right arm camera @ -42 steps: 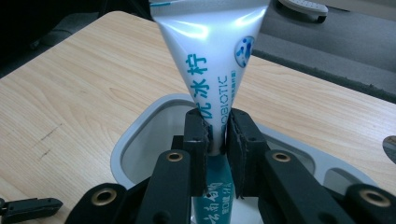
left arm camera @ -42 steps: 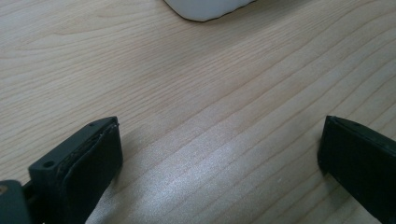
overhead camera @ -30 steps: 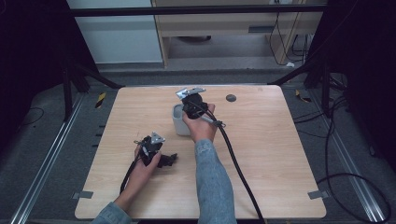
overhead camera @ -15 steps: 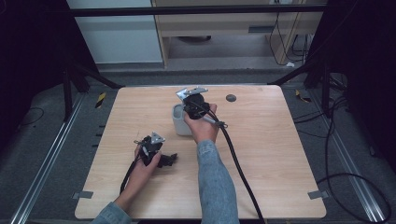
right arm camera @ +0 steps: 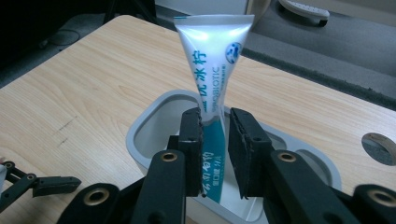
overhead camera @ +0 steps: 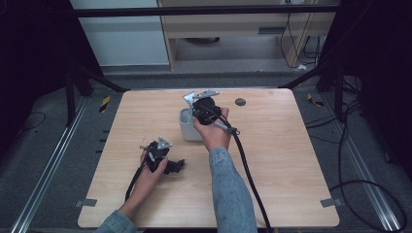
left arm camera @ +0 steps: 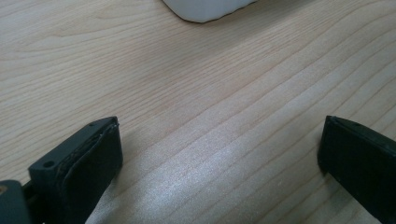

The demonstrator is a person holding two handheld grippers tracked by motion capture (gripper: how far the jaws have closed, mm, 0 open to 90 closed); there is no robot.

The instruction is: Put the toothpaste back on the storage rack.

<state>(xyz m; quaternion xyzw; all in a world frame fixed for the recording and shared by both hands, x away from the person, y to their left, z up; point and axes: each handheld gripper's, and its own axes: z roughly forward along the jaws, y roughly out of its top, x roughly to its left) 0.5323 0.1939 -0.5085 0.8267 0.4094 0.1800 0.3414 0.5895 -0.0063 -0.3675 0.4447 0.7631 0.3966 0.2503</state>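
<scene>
right tool (right arm camera: 215, 154): jaws just easing apart around upright tube (right arm camera: 212, 70) in grey tub (right arm camera: 140, 135) | left tool (left arm camera: 219, 154): jaws apart, low over worktop (left arm camera: 187, 93)

The tube (right arm camera: 211, 79) is white at its flat top end, shading to teal lower down, with teal lettering and a small round blue emblem. The tub (right arm camera: 154, 116) is pale grey outside and white inside. The tabletop (overhead camera: 291, 160) is light wood with fine streaked grain. Both hand-held grippers, left (left arm camera: 219, 154) and right (right arm camera: 214, 154), have matt black jaws. The person's sleeve (overhead camera: 233, 194) is faded denim blue.
</scene>
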